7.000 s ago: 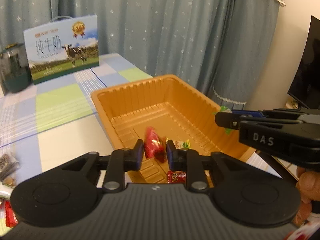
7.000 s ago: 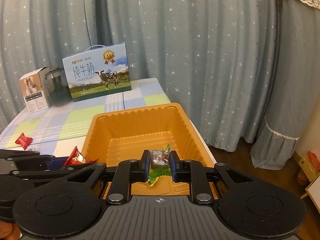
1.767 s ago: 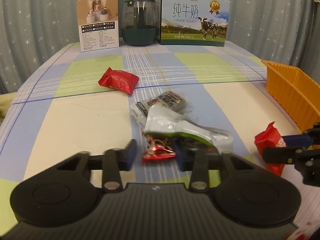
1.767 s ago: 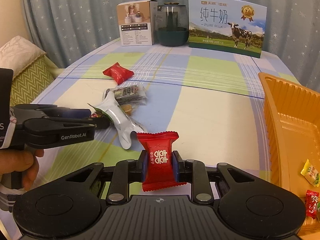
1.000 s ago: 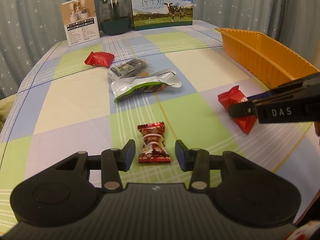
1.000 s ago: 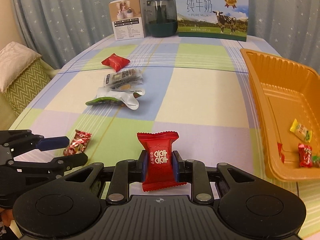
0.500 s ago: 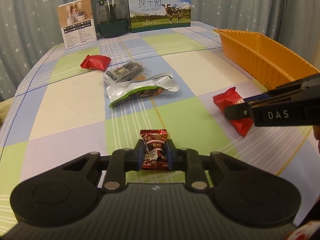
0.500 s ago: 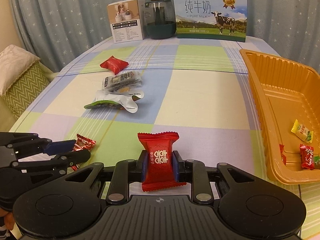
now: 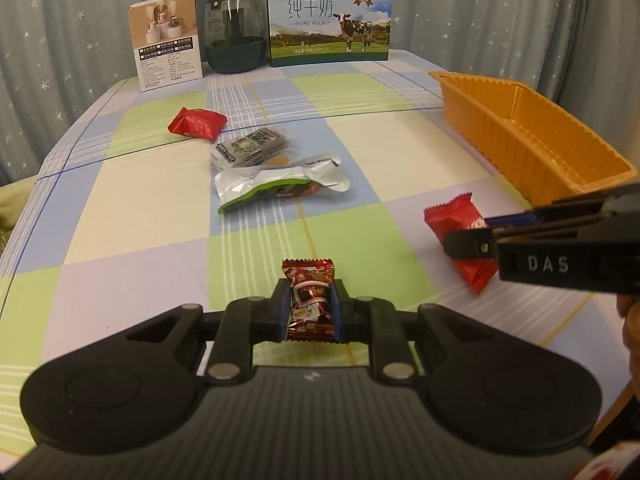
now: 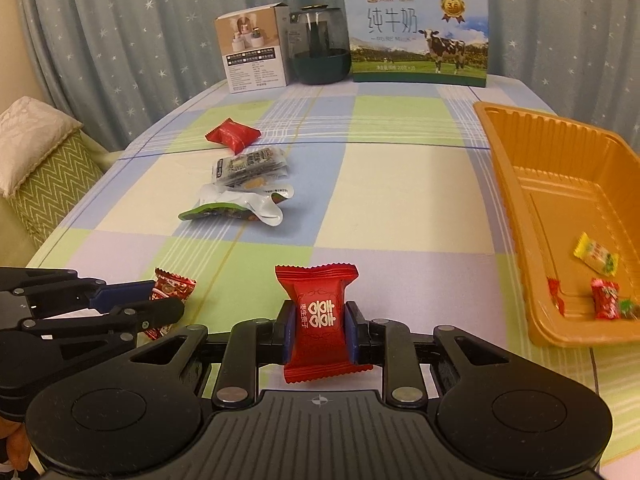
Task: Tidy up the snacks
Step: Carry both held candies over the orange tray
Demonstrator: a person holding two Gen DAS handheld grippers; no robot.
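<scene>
Tray-wise, the ribbed orange plastic tray point(image 10: 516, 208) lies to my right; right gripper point(image 10: 319, 330), nearer, grips a red square-wrapped candy point(image 10: 318, 320), left gripper point(image 9: 309, 312) a dark-red twist-wrapped candy point(image 9: 309, 300).

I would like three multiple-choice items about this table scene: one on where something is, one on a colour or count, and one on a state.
1. Where does the milk box stand?
A. at the far edge of the table
B. inside the orange tray
C. on the silver pouch

2. What colour is the snack pack in the right gripper?
A. yellow
B. red
C. green

3. In what state is the left gripper?
A. open, with nothing in it
B. shut with nothing in it
C. shut on a small wrapped candy

Answers: 1 A, it stands against the curtain beside the dark jar. 2 B, its wrapper is red with white characters. 3 C, both fingers press the candy.
</scene>
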